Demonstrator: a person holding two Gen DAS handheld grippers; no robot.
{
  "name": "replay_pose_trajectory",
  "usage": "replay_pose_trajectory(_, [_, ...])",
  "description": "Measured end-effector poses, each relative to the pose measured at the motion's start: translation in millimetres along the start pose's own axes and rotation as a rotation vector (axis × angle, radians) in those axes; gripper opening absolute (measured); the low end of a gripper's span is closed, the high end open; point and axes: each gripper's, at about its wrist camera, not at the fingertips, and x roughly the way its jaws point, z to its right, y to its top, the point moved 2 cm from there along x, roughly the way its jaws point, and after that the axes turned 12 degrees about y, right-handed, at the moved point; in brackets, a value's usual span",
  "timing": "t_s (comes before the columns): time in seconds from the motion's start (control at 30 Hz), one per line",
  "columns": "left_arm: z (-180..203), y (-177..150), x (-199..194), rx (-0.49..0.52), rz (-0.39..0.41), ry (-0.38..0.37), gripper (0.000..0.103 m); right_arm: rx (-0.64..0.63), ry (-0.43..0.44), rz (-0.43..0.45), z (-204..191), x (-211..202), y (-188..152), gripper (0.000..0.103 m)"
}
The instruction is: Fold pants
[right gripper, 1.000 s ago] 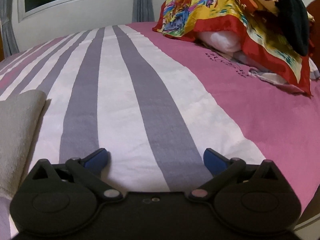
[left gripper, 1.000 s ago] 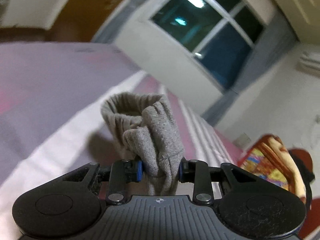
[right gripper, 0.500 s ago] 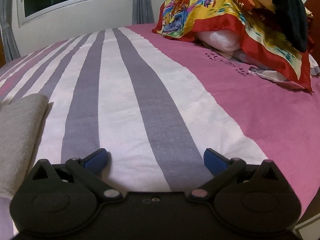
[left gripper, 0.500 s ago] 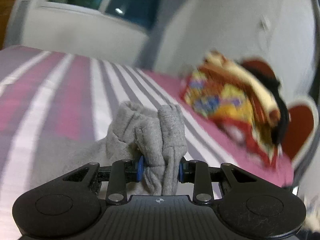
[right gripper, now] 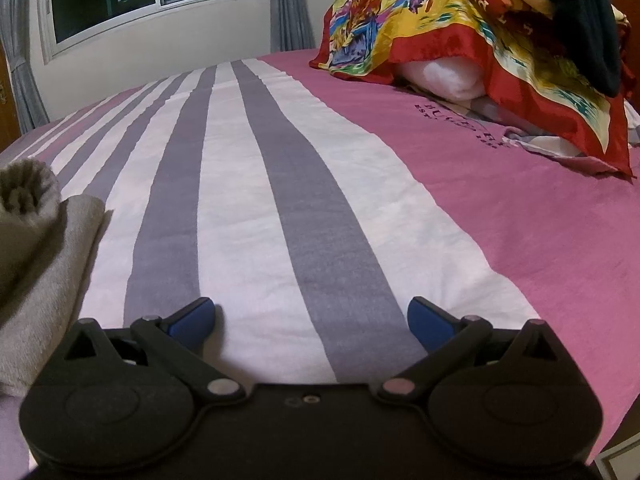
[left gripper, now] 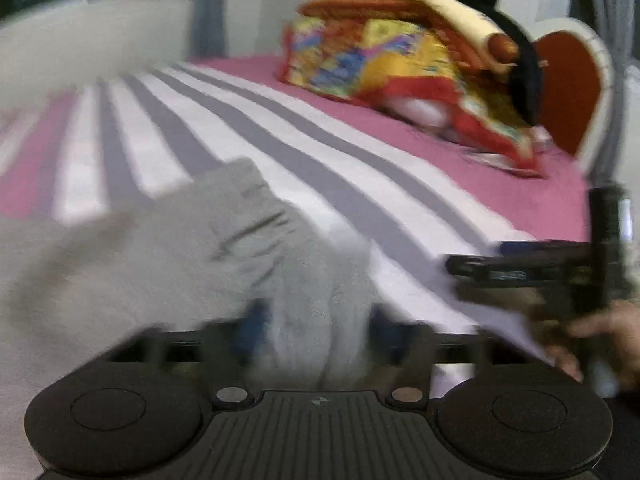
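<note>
Motion blur smears the left claw (left gripper: 316, 320) and pants (left gripper: 224, 248), hiding whether its pads touch cloth. In the right view, the frame's edge cuts the pants (right gripper: 44, 272).

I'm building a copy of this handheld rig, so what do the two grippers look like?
Both look alike. The right gripper has a matte black body with two round raised housings, silver pivot pins, angled black linkage arms and blue finger pads. The left gripper adds a ribbed centre panel with a small round marker.
</note>
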Motion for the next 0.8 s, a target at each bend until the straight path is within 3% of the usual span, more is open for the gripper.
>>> replay_pose_trajectory(0.03, [3.5,-0.3,2.4,-0.010,0.002,-0.031,0.093,0.002,0.000,0.000,0.3,0.3,0.0,0.103])
replay_pose_trajectory(0.07, [6.9,-1.0,3.8,-0.003,0.004,-0.028,0.097,0.003,0.000,0.001,0.7,0.5,0.0,0.103])
replay_pose_trajectory(0.23, [-0.3,2.7,-22.8,-0.073,0.073,-0.033,0.097,0.004,0.014,-0.001,2.9,-0.1,-0.7,0.103])
replay_pose_trajectory(0.4, [-56.2,-26.4,-91.3,-0.174,0.156,0.148,0.097,0.000,0.039,0.001,6.3,-3.3,-0.2,0.103])
replay_pose_trajectory(0.47, [-91.9,-57.9,-128.5,-0.235,0.177,0.246,0.097,0.009,0.058,0.022,5.1,-16.6,1.4,0.089])
replay_pose_trajectory(0.5, [-104.1,-70.9,-139.6,-0.262,0.179,0.280,0.097,0.036,0.111,0.045,3.0,-29.1,2.4,0.072])
replay_pose_trajectory(0.53, [-119.2,-88.0,-151.3,-0.289,0.169,0.312,0.097,0.064,0.183,0.064,-2.4,-40.8,3.3,0.068])
replay_pose_trajectory(0.67, [-159.0,-141.3,-166.0,-0.335,0.073,0.389,0.097,0.044,0.393,0.098,-50.4,-66.8,5.6,0.069])
replay_pose_trajectory(0.8, [-157.0,-145.7,-150.4,-0.281,0.053,0.389,0.097,0.022,0.540,0.057,-106.4,-65.3,2.1,0.060])
